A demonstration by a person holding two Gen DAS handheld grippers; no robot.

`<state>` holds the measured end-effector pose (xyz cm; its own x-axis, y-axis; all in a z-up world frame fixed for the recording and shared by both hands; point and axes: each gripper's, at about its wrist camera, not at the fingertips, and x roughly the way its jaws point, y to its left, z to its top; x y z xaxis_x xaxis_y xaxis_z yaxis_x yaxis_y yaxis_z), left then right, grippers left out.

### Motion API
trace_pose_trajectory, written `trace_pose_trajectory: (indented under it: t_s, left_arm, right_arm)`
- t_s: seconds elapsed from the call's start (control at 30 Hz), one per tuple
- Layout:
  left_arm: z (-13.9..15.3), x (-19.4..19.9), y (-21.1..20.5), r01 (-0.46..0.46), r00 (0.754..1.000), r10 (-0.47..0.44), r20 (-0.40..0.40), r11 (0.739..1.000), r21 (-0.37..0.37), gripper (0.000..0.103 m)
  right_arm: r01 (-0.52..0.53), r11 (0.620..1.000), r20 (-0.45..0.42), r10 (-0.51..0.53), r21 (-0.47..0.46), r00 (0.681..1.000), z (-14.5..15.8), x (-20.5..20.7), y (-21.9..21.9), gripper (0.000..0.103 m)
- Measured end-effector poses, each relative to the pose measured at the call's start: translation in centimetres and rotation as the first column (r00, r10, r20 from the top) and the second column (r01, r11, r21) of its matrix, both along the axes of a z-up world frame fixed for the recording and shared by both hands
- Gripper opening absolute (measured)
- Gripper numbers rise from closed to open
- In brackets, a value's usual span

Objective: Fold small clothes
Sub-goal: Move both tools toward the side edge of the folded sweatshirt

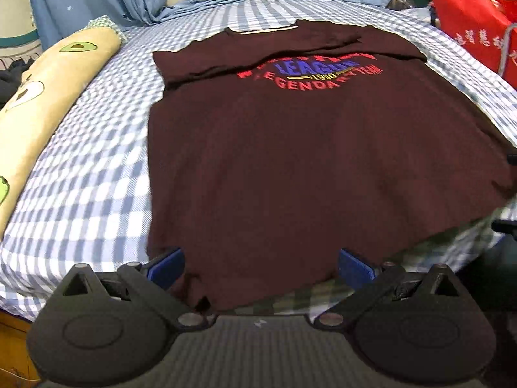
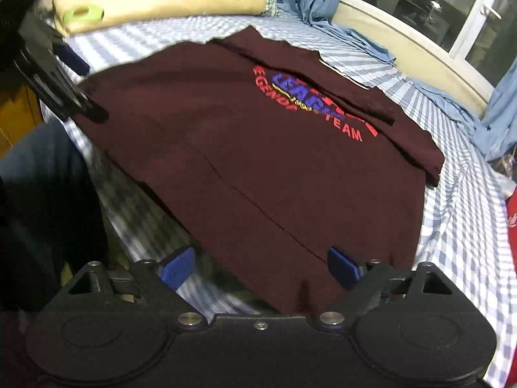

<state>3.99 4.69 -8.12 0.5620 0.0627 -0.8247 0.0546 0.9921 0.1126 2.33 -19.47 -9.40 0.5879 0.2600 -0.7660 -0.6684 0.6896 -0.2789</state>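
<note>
Both the left gripper (image 1: 260,266) and right gripper (image 2: 260,266) hung with jaws wide over the T-shirt (image 1: 290,168) hem at lower frame; pinching one layer would probably skew the fold.

you get dim indoor light, with the window (image 2: 420,6) dark. fisheye bending curves the edges, and motion blur smears the right view's left side and the checked sheet (image 1: 80,194).
</note>
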Motion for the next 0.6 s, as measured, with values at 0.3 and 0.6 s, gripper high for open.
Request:
trace_pose_trajectory:
  t_s: [0.3,0.6]
  left_arm:
    - [-4.3,-3.4,-2.6,0.175,0.977,-0.206,0.051,0.918,0.355,0.102]
    - [-8.7,-5.2,-5.1,0.298,0.898,-0.437,0.049,0.685,0.665,0.101]
  right_arm:
    - [-0.013,0.999,-0.009,0.013,-0.048,1.000,-1.6,-0.6,-1.1,0.085]
    - [-0.027,0.995,0.022,0.030,-0.091,0.999,-1.4,-0.6,-1.0,0.085]
